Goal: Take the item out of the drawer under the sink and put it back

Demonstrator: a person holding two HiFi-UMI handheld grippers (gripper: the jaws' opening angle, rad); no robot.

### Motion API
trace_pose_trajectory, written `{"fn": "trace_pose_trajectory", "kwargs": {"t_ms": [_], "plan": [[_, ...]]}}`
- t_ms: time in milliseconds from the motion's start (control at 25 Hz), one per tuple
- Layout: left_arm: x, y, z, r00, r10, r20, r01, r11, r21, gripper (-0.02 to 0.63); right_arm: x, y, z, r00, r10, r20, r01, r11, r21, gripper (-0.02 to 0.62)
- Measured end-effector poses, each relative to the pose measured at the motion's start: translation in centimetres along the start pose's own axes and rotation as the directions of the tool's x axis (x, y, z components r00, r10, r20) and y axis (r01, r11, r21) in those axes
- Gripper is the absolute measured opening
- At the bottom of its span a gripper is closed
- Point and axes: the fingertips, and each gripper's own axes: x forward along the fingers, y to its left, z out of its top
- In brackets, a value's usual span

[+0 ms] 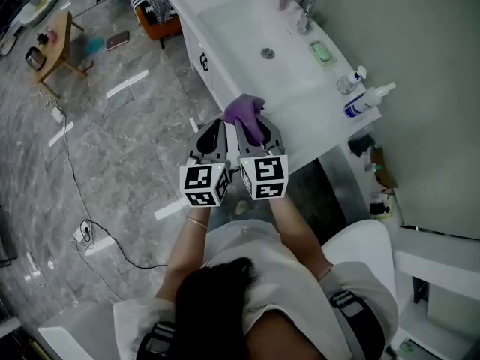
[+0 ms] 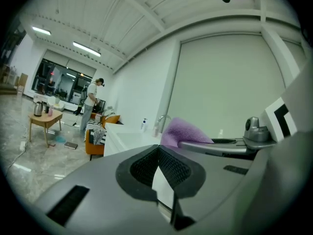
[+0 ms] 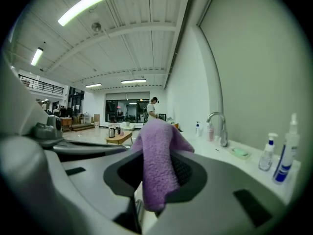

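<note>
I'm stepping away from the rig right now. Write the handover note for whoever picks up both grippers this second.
Right gripper: fingers shut on the purple cloth, which sticks out past the tips, held up over the front edge of the sink counter.
Left gripper: fingers together, nothing between them, close beside the right one.
Done: the cloth is out of the drawer and in the air.
Left: put it back in the drawer under the sink. The cabinet front looks closed in the head view, so a drawer probably needs pulling open first, likely with the free left gripper.
</note>
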Motion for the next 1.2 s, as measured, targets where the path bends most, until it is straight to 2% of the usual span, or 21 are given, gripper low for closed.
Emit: {"fn": "trace_pose_trajectory", "kwargs": {"t_ms": [360,1200], "plan": [[-2.1,-1.5,-0.1,1.000,0.002,0.019,-0.002,1.000,0.010,0.005,-2.2,0.6,0.9,0.999,-0.002,0.039,0.003,1.000,-0.023,0.104],[-3.4,-1.3,-0.3,0.999,0.041,0.025,-0.042,0.999,0.032,0.005,-2.8,1.5,0.1,0.999,0.023,0.030,-0.022,0.999,-0.033,0.104]]}}
